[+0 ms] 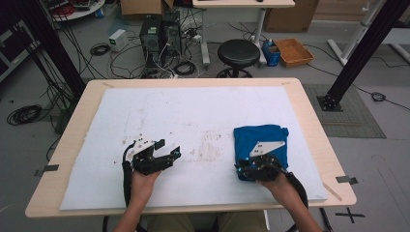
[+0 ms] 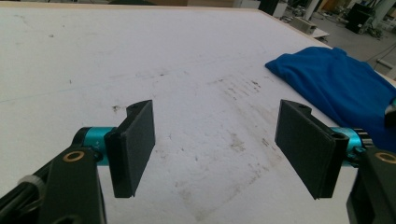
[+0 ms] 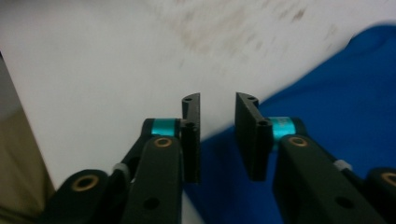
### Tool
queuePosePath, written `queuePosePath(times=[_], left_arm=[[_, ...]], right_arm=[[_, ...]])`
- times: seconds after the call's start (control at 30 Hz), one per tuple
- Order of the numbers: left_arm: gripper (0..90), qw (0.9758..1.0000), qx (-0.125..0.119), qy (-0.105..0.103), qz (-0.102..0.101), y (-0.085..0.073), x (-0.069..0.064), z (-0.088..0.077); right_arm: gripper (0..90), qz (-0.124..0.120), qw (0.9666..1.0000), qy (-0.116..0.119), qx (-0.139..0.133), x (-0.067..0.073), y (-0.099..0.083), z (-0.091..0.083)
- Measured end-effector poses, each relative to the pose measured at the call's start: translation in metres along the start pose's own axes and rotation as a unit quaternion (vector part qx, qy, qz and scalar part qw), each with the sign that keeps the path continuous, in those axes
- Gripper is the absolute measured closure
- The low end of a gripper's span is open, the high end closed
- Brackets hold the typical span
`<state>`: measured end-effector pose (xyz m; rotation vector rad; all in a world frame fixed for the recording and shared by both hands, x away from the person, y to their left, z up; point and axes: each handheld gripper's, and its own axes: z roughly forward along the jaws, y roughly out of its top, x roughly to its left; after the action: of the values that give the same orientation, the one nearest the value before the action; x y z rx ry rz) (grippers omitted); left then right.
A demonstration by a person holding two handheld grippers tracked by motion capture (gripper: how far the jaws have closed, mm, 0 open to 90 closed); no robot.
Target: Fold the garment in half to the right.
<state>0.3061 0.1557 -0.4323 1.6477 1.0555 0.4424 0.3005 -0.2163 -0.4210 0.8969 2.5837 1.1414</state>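
A folded blue cloth [image 1: 261, 137] lies on the right part of the white mat [image 1: 193, 106]; the left gripper view has it at the far right [image 2: 336, 84]. My right gripper [image 1: 241, 170] sits low over the cloth's near left corner, pointing leftward. In its own view the jaws [image 3: 217, 100] stand a narrow gap apart with nothing between the pads, and the blue cloth [image 3: 336, 93] lies beneath and to the right. My left gripper [image 1: 168, 149] hovers over bare mat left of centre. Its jaws [image 2: 215, 112] are spread wide and hold nothing.
The mat covers most of a wooden table [image 1: 312, 116], and brown stains [image 1: 210, 145] mark it between the grippers. On the floor beyond the far edge are a black stool [image 1: 238, 53], computer towers [image 1: 159, 34], loose cables and an orange tray [image 1: 294, 51].
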Motion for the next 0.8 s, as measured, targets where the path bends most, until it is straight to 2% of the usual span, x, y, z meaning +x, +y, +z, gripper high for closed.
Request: queuePosePath(times=[0.03, 0.1, 0.13, 0.2, 0.3, 0.33, 0.37, 0.4, 0.47, 0.5, 0.53, 0.6, 0.63, 0.73, 0.77, 0.8], left_arm=[[28.7, 1.0, 0.001, 0.001, 0.002, 0.0, 0.0, 0.0], [28.7, 1.0, 0.004, -0.002, 0.001, -0.001, -0.001, 0.002], [28.7, 1.0, 0.006, -0.001, 0.005, -0.001, -0.001, 0.002], [28.7, 1.0, 0.005, -0.002, 0.005, -0.001, -0.001, 0.002], [28.8, 1.0, 0.005, 0.001, 0.001, -0.001, -0.001, 0.002], [28.8, 1.0, 0.004, 0.001, 0.0, -0.001, 0.0, 0.002], [28.8, 1.0, 0.004, 0.002, 0.001, -0.001, 0.0, 0.002], [28.8, 1.0, 0.004, 0.003, 0.0, -0.001, 0.0, 0.002], [28.8, 1.0, 0.002, 0.003, 0.0, -0.001, 0.0, 0.002], [28.8, 1.0, 0.003, 0.003, 0.0, -0.001, 0.0, 0.001], [28.8, 1.0, 0.002, 0.003, -0.001, -0.001, 0.0, 0.002], [28.8, 1.0, 0.003, 0.003, 0.0, -0.001, 0.001, 0.002], [28.8, 1.0, 0.005, 0.004, 0.002, -0.001, 0.001, 0.002], [28.8, 1.0, 0.004, 0.004, 0.0, -0.001, 0.001, 0.003], [28.8, 1.0, 0.004, 0.005, 0.0, -0.001, 0.001, 0.003], [28.8, 1.0, 0.002, 0.006, 0.0, -0.001, 0.001, 0.003]], right_arm=[[77.3, -0.01, 0.9999, -0.007, 0.008, 0.003, -0.006, 0.002], [83.6, -0.012, 0.9996, -0.016, 0.022, 0.005, -0.014, 0.008], [87.7, -0.012, 0.9996, -0.019, 0.019, 0.006, -0.017, 0.009], [88.6, -0.005, 0.9999, -0.007, 0.011, 0.007, -0.019, 0.009], [87.7, -0.02, 0.9996, 0.011, 0.017, 0.013, -0.021, 0.006], [79.0, -0.019, 0.9996, 0.016, 0.015, 0.012, -0.022, 0.004], [63.5, -0.011, 0.9997, 0.02, 0.005, 0.011, -0.022, 0.002], [57.0, 0.004, 0.9998, 0.017, -0.009, 0.008, -0.023, -0.002], [56.7, 0.024, 0.9983, -0.007, -0.053, -0.002, -0.025, -0.016], [58.3, 0.035, 0.9966, -0.03, -0.069, -0.009, -0.027, -0.025], [64.3, 0.047, 0.9942, -0.06, -0.076, -0.015, -0.029, -0.034], [77.2, 0.066, 0.9879, -0.128, -0.056, -0.029, -0.038, -0.049], [79.6, 0.07, 0.9857, -0.15, -0.034, -0.035, -0.043, -0.052], [81.8, 0.072, 0.9818, -0.172, 0.036, -0.042, -0.061, -0.052], [81.7, 0.076, 0.9814, -0.171, 0.044, -0.044, -0.066, -0.051], [80.2, 0.081, 0.9828, -0.163, 0.033, -0.045, -0.069, -0.053]])
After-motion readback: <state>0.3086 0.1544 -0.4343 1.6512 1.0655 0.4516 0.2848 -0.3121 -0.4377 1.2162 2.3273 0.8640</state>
